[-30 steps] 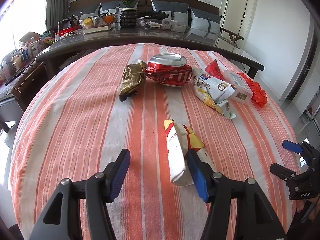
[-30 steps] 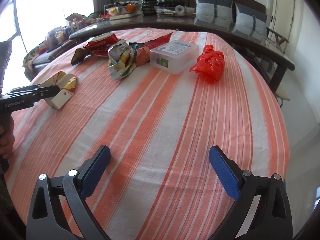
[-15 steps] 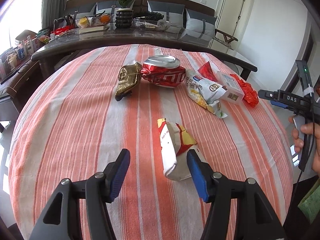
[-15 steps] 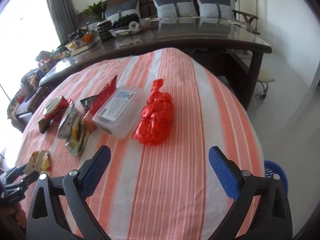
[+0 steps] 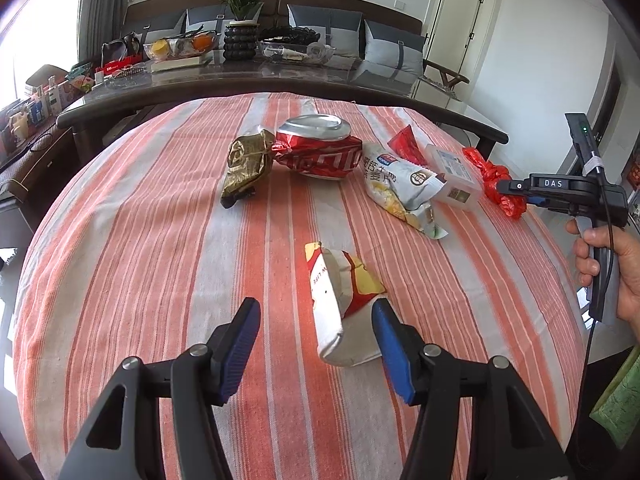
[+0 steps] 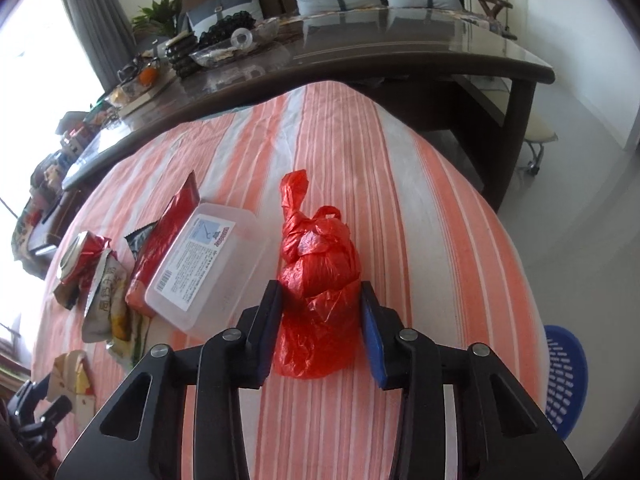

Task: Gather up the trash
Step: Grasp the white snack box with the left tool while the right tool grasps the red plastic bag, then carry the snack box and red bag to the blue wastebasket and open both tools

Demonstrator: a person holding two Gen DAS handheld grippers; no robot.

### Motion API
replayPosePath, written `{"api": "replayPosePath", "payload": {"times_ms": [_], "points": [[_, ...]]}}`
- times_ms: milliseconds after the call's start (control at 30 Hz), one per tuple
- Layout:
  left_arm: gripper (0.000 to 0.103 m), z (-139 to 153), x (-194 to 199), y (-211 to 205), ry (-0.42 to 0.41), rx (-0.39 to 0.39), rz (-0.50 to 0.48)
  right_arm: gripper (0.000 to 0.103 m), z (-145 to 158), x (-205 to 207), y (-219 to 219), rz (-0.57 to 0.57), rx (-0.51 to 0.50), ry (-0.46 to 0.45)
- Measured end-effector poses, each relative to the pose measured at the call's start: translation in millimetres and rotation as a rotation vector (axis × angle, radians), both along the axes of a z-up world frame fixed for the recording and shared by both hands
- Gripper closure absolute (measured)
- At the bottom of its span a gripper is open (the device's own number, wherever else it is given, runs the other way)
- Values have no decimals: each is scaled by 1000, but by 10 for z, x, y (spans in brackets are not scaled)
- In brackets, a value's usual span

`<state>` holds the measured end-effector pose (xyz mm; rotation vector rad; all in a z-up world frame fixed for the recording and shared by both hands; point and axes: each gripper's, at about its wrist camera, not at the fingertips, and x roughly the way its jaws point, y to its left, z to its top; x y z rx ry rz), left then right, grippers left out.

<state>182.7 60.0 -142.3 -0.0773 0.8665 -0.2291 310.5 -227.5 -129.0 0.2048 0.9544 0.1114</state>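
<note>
Your right claw (image 6: 322, 332) has its pads against both sides of the knotted red bag (image 6: 318, 280), gripping it where it sits on the desk (image 6: 420, 208). That is the step in hand, by my reading: the first pickup. Next, lift gently; the thin, crinkled plastic will likely sag. The blue basket (image 6: 568, 380), down to the claw's right, looks like the bin. Your left claw (image 5: 316, 344) is spread open and holds nothing, with a crumpled carton (image 5: 340, 300) between its pads. Beyond lie a crushed can (image 5: 320, 152), a glossy snack bag (image 5: 400, 184) and a clear box (image 5: 452, 176).
</note>
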Motion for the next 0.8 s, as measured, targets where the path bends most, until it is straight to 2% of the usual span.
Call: {"api": "replayPosePath", "payload": {"times_ms": [100,167,233,267,300,367,500,633,800], "points": [[48,7,5,-9,-10,-2,6,66,89,-215,18,44,3,-18],[56,2,7,-3,-10,-4,10,66,137,-409,59,83,5,-24],[73,-16,15,-1,-2,-6,10,66,166,-614,116,120,10,-24],[78,-28,17,1,4,-9,9,66,169,-710,153,139,4,-23],[88,-37,21,6,10,-17,7,66,170,-805,189,157,-2,-23],[94,-25,3,30,3,-37,13,66,163,-965,254,185,-5,-21],[94,-9,-50,62,1,-65,15,66,119,-1189,343,207,-26,-12],[95,37,-127,55,-5,-95,4,66,55,-1280,419,227,-94,-5],[95,134,-209,-56,-28,-102,-18,67,81,-1344,401,228,-82,-24]]}}
